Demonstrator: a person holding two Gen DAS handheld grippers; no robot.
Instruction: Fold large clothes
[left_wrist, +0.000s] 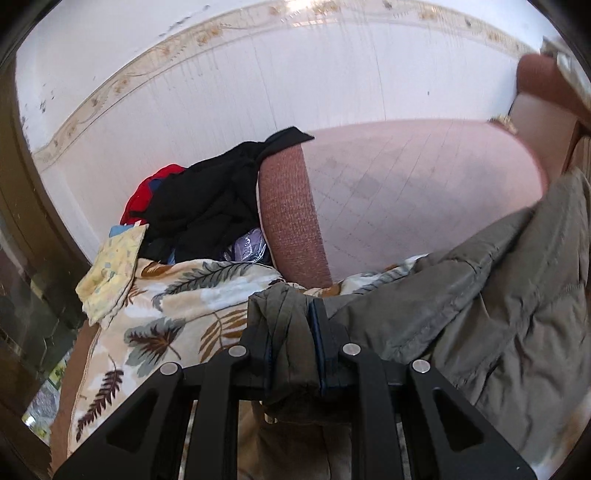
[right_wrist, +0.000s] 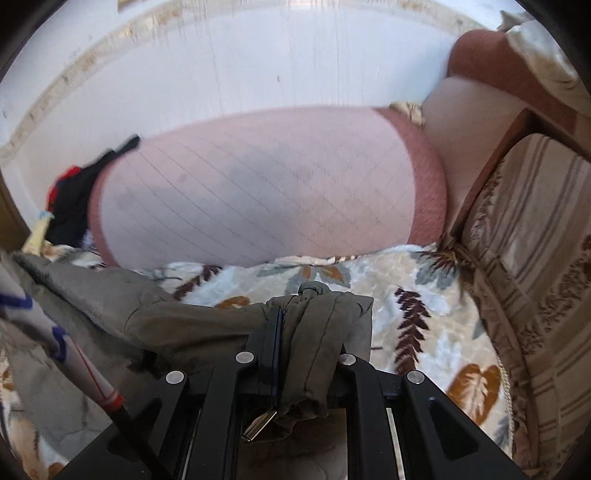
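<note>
An olive-green padded jacket (left_wrist: 498, 295) is stretched above a leaf-print bedspread (left_wrist: 166, 314). My left gripper (left_wrist: 291, 306) is shut on a bunched edge of the jacket, which runs off to the right. In the right wrist view my right gripper (right_wrist: 306, 317) is shut on another bunched edge of the same jacket (right_wrist: 184, 325), which runs off to the left. A metal zipper pull (right_wrist: 258, 424) hangs below the right jaws. The jacket is lifted between both grippers.
A pink quilted headboard (left_wrist: 406, 192) with a brown band stands behind the bed (right_wrist: 424, 295). A heap of black and red clothes (left_wrist: 207, 199) and a yellow cloth (left_wrist: 110, 269) lie at the left. A striped cushion (right_wrist: 535, 258) lies at the right. A white sleeve (right_wrist: 55, 332) shows at the left.
</note>
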